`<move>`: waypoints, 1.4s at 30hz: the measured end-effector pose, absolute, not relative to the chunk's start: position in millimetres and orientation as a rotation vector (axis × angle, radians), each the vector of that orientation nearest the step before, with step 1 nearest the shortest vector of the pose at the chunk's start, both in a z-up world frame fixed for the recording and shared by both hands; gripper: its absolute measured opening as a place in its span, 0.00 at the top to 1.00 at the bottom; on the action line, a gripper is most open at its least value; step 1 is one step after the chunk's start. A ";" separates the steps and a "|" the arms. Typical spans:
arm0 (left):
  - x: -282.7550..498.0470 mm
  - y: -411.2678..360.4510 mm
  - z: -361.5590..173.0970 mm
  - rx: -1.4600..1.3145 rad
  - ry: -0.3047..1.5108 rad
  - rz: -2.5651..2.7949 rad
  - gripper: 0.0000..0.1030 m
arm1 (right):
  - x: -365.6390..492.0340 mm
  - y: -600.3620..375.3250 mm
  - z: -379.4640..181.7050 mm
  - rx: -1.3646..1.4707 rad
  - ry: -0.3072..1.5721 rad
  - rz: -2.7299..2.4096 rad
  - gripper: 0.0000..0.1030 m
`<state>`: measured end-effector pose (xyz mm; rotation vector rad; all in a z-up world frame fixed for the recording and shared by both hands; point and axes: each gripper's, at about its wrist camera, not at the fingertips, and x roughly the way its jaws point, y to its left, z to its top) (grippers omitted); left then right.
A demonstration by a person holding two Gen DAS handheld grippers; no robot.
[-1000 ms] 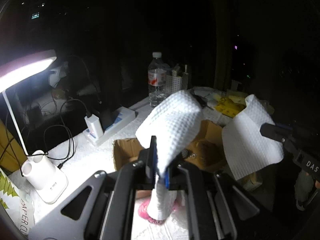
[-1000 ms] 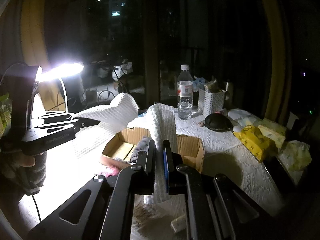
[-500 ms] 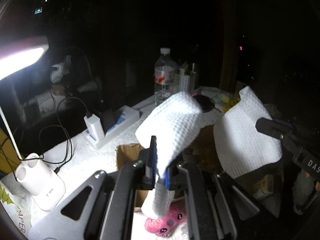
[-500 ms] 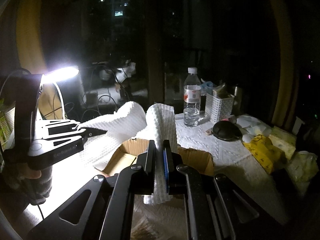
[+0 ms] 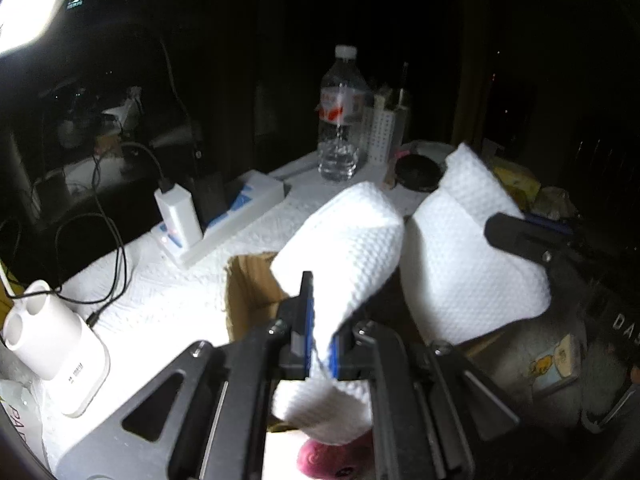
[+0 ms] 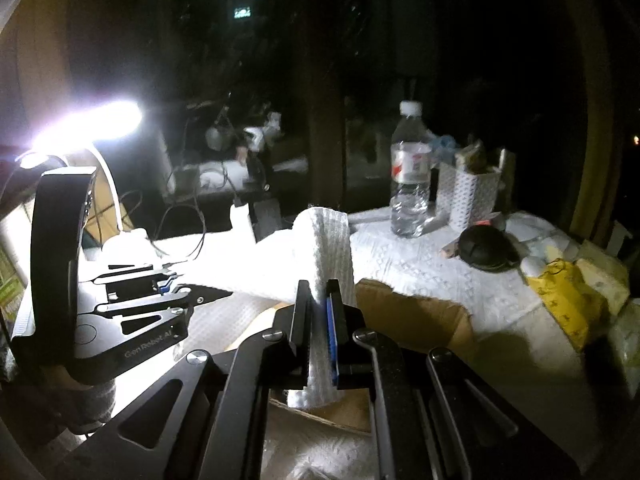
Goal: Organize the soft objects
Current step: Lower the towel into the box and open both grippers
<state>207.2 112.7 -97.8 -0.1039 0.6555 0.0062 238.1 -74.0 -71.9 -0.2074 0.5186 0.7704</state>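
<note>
The room is dark apart from one desk lamp (image 6: pixel 86 126), which blows out to a white glare at ten o'clock in both views and throws a hazy bloom around itself. Its light falls hard on the near-left of the tabletop (image 5: pixel 160 300), washing the white covering (image 6: pixel 420 264) to pure brightness, then fades fast toward three o'clock. The white cloth (image 5: pixel 348 248) glows, nearly overexposed. Far background at twelve o'clock is black, with pinpoint window lights. The water bottle (image 5: pixel 340 120) looks slightly smeared. Fisheye bending curves the edges, and the corners vignette to black.
</note>
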 end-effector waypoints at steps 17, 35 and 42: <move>224.5 106.9 -126.5 -0.110 0.774 -0.008 0.93 | 247.9 -43.8 -110.0 -0.316 0.629 0.757 0.93; 227.3 113.2 -131.4 -0.126 0.846 0.064 0.81 | 242.7 -22.5 -125.3 -0.450 0.651 0.701 0.84; 224.9 112.0 -129.3 -0.120 0.851 0.080 0.72 | 241.9 -26.1 -123.5 -0.428 0.662 0.695 0.67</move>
